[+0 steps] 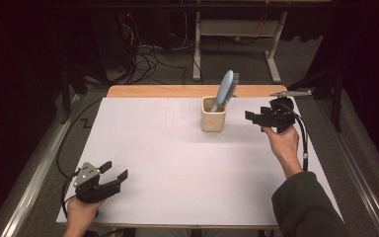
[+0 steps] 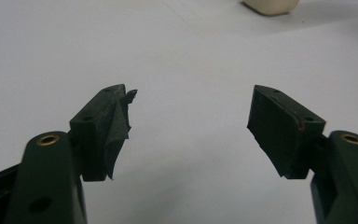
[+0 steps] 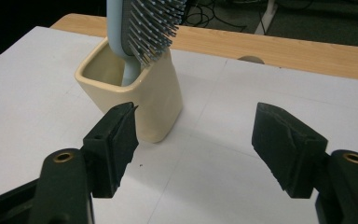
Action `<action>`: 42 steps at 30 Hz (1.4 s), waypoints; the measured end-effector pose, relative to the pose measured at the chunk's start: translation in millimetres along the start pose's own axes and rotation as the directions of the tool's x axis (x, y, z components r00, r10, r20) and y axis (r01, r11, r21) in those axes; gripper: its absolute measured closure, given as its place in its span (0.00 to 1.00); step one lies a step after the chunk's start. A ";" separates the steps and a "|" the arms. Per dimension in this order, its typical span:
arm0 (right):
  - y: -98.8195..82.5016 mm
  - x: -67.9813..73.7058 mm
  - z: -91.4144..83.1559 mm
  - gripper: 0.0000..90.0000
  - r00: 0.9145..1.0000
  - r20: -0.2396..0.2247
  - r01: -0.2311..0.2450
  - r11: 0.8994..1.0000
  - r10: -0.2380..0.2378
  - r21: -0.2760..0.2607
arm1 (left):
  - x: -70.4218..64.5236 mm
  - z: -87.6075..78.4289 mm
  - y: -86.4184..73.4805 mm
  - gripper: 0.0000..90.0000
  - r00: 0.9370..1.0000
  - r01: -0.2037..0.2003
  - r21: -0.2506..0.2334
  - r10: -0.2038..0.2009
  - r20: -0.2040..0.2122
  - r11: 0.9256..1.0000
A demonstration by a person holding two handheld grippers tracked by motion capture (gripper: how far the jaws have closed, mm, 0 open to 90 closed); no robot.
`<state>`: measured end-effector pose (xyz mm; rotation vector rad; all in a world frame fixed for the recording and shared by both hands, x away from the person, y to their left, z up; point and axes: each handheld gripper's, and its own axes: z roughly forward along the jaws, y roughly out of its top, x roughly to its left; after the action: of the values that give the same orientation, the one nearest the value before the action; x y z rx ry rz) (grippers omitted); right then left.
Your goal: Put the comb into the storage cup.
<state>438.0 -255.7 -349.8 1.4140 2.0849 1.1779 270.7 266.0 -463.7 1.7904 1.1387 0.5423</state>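
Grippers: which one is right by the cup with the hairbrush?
The right gripper, jaws open beside the cream cup; the left gripper sits far off at the near edge.

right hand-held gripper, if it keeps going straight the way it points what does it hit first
Probably the cream cup holding the blue hairbrush. The right hand-held gripper is open and aimed slightly beside it, so its left jaw would likely clip the cup wall first; depth is unclear.

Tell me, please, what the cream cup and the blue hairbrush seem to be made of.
Cup: probably glazed ceramic, since its cream wall is thick, smooth and faintly glossy; moulded plastic is possible. Hairbrush: likely plastic, with a smooth, pale blue, matte handle and thin grey bristles with small rounded tips.
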 end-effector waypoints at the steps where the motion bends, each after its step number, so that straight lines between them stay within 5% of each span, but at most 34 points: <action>1: -0.4 -0.2 -0.6 0.35 1.000 0.001 -0.002 1.000 0.002 0.000 | 0.0 0.0 0.0 0.33 1.000 0.001 0.000 -0.001 0.001 1.000; 42: -25.6 -17.4 -27.3 0.35 1.000 0.011 -0.007 1.000 0.007 -0.008 | 0.4 1.1 -0.2 0.33 1.000 0.008 0.005 -0.008 -0.001 1.000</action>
<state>411.9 -286.9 -356.6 1.4222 2.0672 1.1764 271.6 265.8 -464.5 1.7887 1.1482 0.5360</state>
